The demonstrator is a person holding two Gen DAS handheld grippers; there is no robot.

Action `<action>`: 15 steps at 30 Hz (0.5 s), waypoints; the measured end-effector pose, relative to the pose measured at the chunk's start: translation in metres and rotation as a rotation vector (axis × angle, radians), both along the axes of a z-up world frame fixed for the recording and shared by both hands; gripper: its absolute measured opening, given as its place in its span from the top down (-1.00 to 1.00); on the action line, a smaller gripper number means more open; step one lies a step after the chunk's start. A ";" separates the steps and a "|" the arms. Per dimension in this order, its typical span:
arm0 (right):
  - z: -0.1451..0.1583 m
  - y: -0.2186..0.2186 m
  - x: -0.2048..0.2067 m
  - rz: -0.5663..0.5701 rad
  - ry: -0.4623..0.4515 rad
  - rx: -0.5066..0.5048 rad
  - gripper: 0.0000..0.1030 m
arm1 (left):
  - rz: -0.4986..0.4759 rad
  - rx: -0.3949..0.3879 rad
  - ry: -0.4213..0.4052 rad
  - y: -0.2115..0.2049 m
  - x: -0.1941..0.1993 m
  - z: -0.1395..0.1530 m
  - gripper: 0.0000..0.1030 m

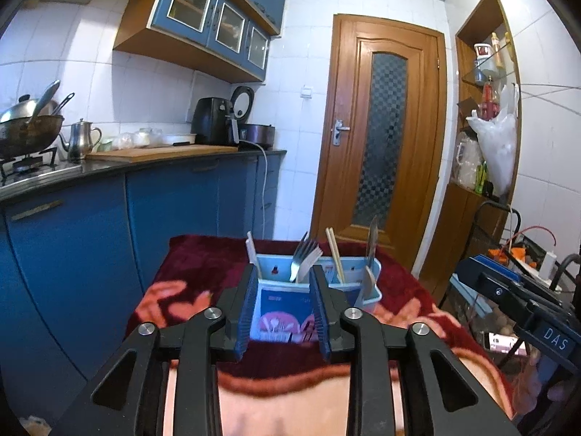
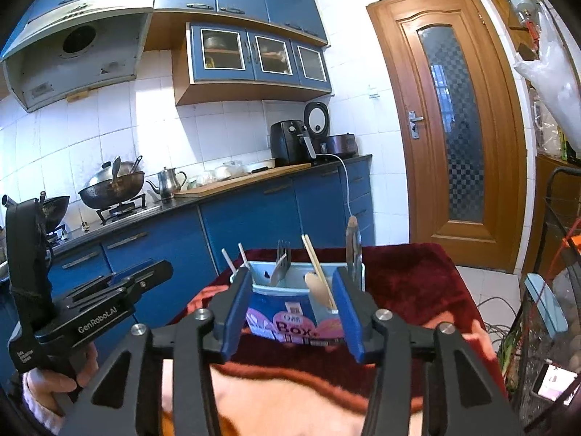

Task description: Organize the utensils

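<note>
The left gripper (image 1: 283, 309) has its blue pads set partly apart with nothing between them, hanging over the red blanket (image 1: 203, 265) short of the utensil box (image 1: 276, 312). The right gripper (image 2: 291, 318) gapes wider, also empty; the box (image 2: 290, 312) stands upright on the blanket, holding forks (image 2: 281, 265), chopsticks (image 2: 317, 269) and a knife (image 2: 353, 247)
</note>
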State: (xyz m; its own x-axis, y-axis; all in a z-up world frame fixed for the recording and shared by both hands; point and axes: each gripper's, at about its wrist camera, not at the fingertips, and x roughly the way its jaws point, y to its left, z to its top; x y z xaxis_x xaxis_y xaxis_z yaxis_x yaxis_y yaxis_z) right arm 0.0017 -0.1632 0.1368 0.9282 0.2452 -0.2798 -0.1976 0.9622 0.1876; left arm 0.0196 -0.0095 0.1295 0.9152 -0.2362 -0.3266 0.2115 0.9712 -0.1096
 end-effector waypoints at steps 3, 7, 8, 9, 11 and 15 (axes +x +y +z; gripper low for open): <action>-0.009 0.000 -0.008 -0.007 0.016 0.001 -0.18 | 0.010 0.007 0.012 0.004 -0.009 -0.003 0.17; -0.021 -0.001 -0.018 -0.030 0.032 -0.003 -0.39 | 0.016 0.032 0.028 0.004 -0.020 -0.012 -0.13; -0.024 -0.001 -0.020 -0.037 0.038 -0.004 -0.42 | 0.016 0.039 0.033 0.004 -0.022 -0.015 -0.20; -0.028 -0.001 -0.022 -0.043 0.044 -0.007 -0.47 | 0.016 0.045 0.040 0.004 -0.024 -0.019 -0.24; -0.037 0.000 -0.025 -0.055 0.059 -0.020 -0.56 | 0.013 0.047 0.057 0.004 -0.027 -0.027 -0.33; -0.055 0.001 -0.029 -0.075 0.083 -0.047 -0.69 | 0.020 0.055 0.092 0.005 -0.027 -0.046 -0.33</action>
